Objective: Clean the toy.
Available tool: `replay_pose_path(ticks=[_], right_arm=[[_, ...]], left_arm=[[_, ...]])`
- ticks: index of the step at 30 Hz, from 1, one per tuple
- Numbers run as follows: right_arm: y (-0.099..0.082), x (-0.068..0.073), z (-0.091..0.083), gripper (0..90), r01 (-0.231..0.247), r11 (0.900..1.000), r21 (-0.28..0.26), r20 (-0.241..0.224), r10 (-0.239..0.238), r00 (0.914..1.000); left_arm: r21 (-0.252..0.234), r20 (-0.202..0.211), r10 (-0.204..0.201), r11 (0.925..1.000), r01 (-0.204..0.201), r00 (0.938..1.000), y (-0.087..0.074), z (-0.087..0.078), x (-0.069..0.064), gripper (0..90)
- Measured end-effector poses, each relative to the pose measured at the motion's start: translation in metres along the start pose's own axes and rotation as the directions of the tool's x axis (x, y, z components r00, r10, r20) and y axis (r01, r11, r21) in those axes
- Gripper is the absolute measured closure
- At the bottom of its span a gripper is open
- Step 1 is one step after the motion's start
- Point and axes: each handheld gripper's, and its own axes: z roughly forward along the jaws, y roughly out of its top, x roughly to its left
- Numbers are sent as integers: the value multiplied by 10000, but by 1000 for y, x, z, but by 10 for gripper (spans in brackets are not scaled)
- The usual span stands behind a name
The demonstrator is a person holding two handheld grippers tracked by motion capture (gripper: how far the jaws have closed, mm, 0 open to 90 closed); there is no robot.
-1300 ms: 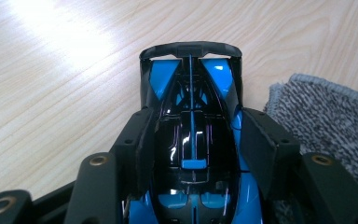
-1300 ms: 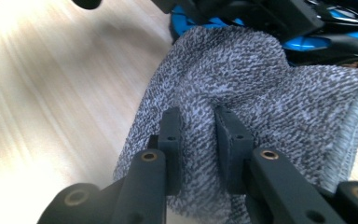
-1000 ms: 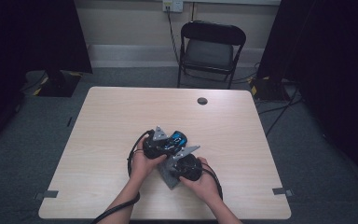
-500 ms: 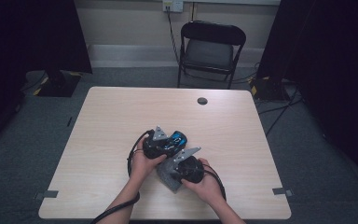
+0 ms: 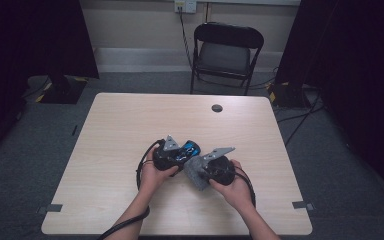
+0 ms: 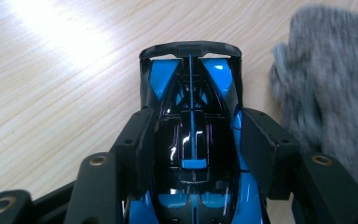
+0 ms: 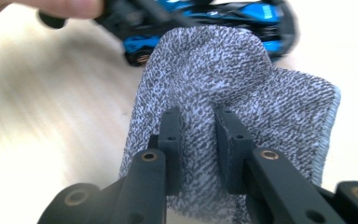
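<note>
One glossy blue-and-black toy race car (image 6: 193, 140), clamped between the left gripper (image 6: 193, 144) jaws on the pale wood surface (image 5: 130, 125); one grey knitted cloth (image 7: 223, 93), pinched in the right gripper (image 7: 198, 140), just beside the car.

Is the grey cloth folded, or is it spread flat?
Folded: the grey cloth bunches into a ridge between the right gripper jaws, off the table.

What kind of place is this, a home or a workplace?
Probably a lab or studio room, not a home: a bare wooden table on grey carpet, a black folding chair by the wall, dark curtains on both sides, and cables on the floor.
</note>
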Motion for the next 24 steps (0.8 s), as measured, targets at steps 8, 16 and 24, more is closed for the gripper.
replay_pose_path(ticks=[8, 16, 24], right_arm=[[-4, -25, -5, 739, -828, 9960, -321, 890, 854, 9924], [-11, -47, 4, 737, -1384, 9898, -336, 1701, 1422, 9751], [-8, -54, 17, 734, -1579, 9873, -140, 2120, 1573, 9645]], left_arm=[[23, 118, -109, 9999, 109, 9999, 0, 1, -1, 458], [-15, 66, -61, 10000, 62, 10000, 0, 1, -1, 459], [-50, 49, -79, 10000, 79, 10000, -1, 1, -1, 459]])
